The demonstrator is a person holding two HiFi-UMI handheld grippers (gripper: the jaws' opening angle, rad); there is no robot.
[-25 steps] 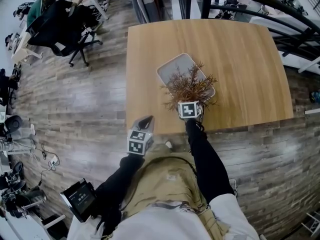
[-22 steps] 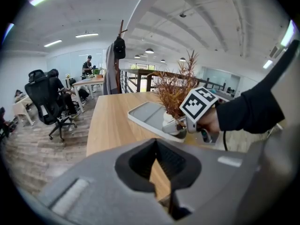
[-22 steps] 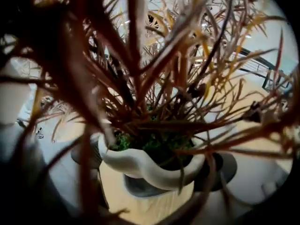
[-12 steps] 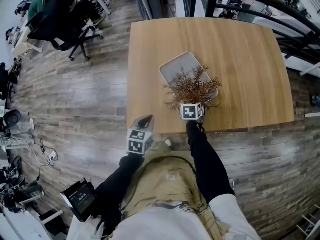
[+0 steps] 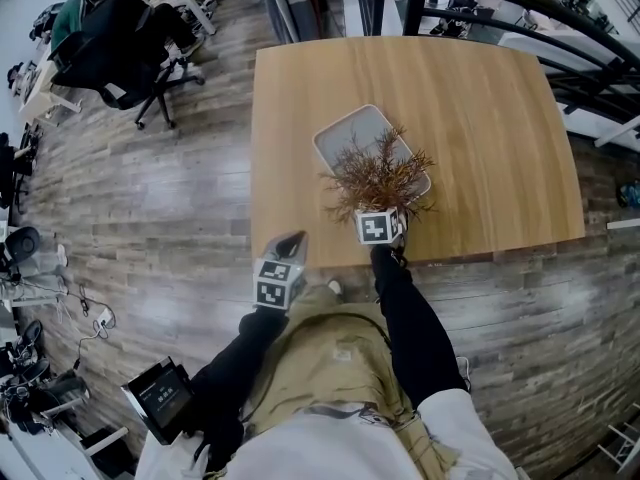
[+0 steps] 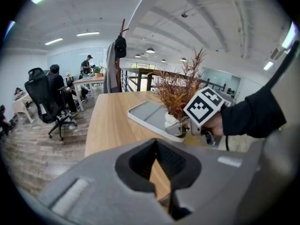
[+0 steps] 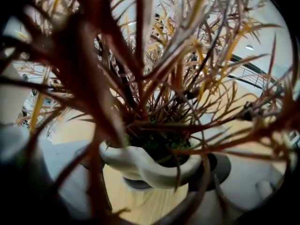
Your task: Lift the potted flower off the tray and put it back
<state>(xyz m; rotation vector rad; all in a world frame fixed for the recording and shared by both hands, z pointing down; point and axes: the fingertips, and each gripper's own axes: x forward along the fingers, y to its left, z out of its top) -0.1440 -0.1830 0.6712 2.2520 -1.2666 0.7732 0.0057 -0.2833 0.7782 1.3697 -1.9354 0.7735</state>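
Gripping potted flower (image 7: 151, 167), right tool (image 7: 152, 175) half hidden behind twigs

A wooden table (image 5: 480, 118) stands on a grey plank floor (image 5: 150, 198), near black office chairs (image 5: 115, 48), a dark railing (image 5: 520, 3) and ceiling strip lights (image 6: 89, 33).

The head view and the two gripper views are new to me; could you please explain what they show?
There is no robot here: a person holds a two-jaw gripper in each hand. The head view looks down from a camera on the person's head. The other two views come from cameras riding on the grippers, looking along their jaws. A wooden table carries a grey tray. The right gripper is shut on the potted flower at the tray's near end; whether the pot is lifted clear, I cannot tell. The left gripper hangs by the table's near edge, shut and empty.
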